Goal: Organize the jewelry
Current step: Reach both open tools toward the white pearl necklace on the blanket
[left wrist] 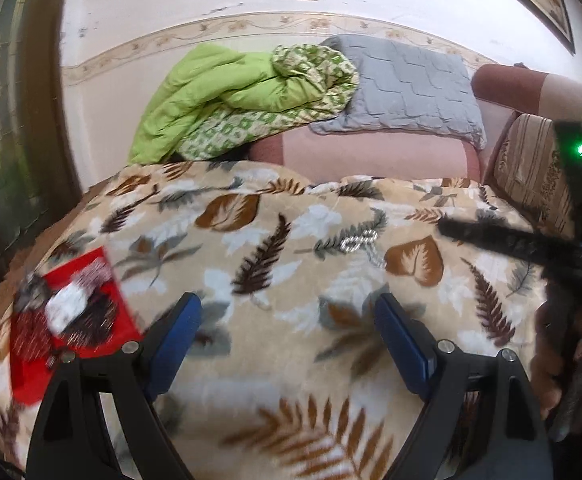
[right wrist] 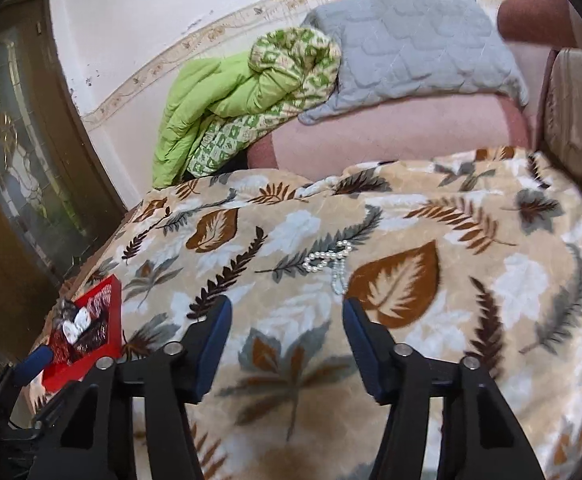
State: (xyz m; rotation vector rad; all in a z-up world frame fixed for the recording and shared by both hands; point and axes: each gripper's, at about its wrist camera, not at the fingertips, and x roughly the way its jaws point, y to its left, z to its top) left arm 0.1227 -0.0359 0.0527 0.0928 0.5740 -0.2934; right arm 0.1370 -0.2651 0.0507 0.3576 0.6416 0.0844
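Both grippers, left gripper and right gripper, are hovering with jaws released and empty; a pearl necklace is lying mid-frame on the leaf-print blanket, a red tray sitting lower left.

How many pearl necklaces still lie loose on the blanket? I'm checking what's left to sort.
1. The pearl necklace lies on the leaf-print blanket, ahead of both grippers. The red box at left holds blurred jewelry that could hide more.
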